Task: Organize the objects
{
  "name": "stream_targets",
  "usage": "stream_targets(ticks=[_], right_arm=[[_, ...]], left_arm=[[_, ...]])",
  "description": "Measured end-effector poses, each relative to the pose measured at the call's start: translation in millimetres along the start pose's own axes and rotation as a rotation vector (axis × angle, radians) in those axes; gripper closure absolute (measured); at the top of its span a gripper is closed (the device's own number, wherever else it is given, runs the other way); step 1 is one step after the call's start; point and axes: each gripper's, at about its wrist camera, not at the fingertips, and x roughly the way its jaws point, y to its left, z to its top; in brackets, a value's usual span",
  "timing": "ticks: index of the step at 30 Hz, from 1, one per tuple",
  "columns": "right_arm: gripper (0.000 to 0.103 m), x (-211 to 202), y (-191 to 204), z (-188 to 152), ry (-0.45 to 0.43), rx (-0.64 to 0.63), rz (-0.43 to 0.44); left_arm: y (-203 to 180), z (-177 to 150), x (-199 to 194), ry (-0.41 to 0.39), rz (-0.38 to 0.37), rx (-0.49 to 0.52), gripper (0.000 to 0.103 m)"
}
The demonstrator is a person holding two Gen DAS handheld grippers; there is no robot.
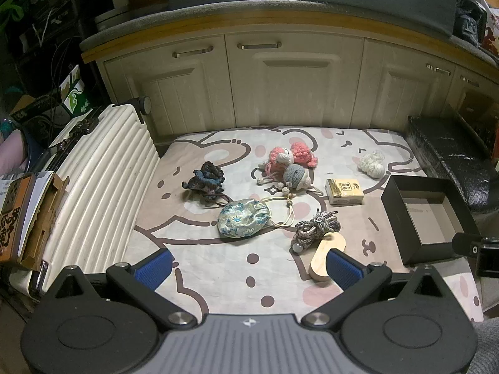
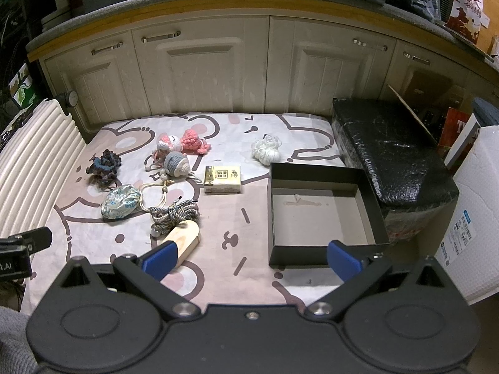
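Note:
On a patterned mat [image 1: 218, 265] lie a dark crochet piece [image 1: 206, 179], pink and grey crochet dolls [image 1: 288, 165], a floral pouch [image 1: 243, 218], a braided cord bundle [image 1: 316, 227], a wooden oval block [image 1: 324, 255], a yellow packet [image 1: 344, 190] and a white yarn ball [image 1: 371, 163]. An empty black box [image 2: 321, 215] sits to the right. My left gripper [image 1: 249, 266] hovers open near the mat's front, its right finger beside the block. My right gripper [image 2: 251, 257] is open, spanning from the block [image 2: 184, 243] to the box's front wall.
A white ribbed suitcase [image 1: 103, 187] borders the mat on the left, cream cabinet doors [image 2: 202, 71] stand behind it, and a black wrapped case [image 2: 389, 155] lies right of the box. A white package [image 2: 474, 212] stands at the far right.

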Motion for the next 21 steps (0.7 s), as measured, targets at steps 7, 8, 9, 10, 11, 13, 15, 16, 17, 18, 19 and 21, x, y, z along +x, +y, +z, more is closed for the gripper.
stream_targets(ticks=[7,8,9,10,11,13,15,16,17,18,19,21], right_arm=[[0.000,0.3,1.2,0.5,0.000,0.000,0.000],[0.000,0.4,1.4,0.7,0.001,0.000,-0.001],[0.000,0.6,1.6,0.8,0.001,-0.001,-0.001],[0.000,-1.6,1.1,0.4,0.001,-0.002,-0.001],[0.000,-1.5,1.6,1.0,0.000,-0.004,-0.002],[0.000,-1.0,1.4,0.7,0.000,-0.005,-0.004],[0.000,-1.1,1.4,0.9,0.000,-0.005,-0.003],[0.000,-1.2,1.4,1.1,0.000,-0.005,-0.003],[0.000,-1.3,1.1,1.1,0.000,-0.005,-0.003],[0.000,-1.5,1.2,1.4,0.000,-0.005,-0.003],[0.000,-1.6,1.0,1.6,0.000,-0.006,-0.004],[0.000,-0.5,1.5,0.2,0.000,-0.007,-0.003]], left_arm=[[0.6,-3.6,1.5,0.005,-0.008,-0.009,0.000],[0.7,-4.1,1.9,0.006,-0.008,-0.009,0.000],[0.9,-3.7,2.4,0.008,-0.008,-0.009,0.000],[0.5,-3.7,2.5,0.009,-0.008,-0.009,0.000],[0.3,-4.4,2.6,0.009,-0.009,-0.008,0.000],[0.2,-3.5,2.6,0.009,-0.008,-0.009,0.000],[0.1,-3.6,2.6,0.010,-0.008,-0.008,0.000],[0.1,-3.4,2.6,0.010,-0.008,-0.009,0.000],[0.0,-3.3,2.6,0.010,-0.008,-0.010,0.000],[-0.1,-3.3,2.6,0.010,-0.008,-0.010,0.000],[-0.2,-3.1,2.6,0.010,-0.008,-0.010,0.000],[-0.3,-3.1,2.6,0.010,-0.008,-0.009,0.000]])
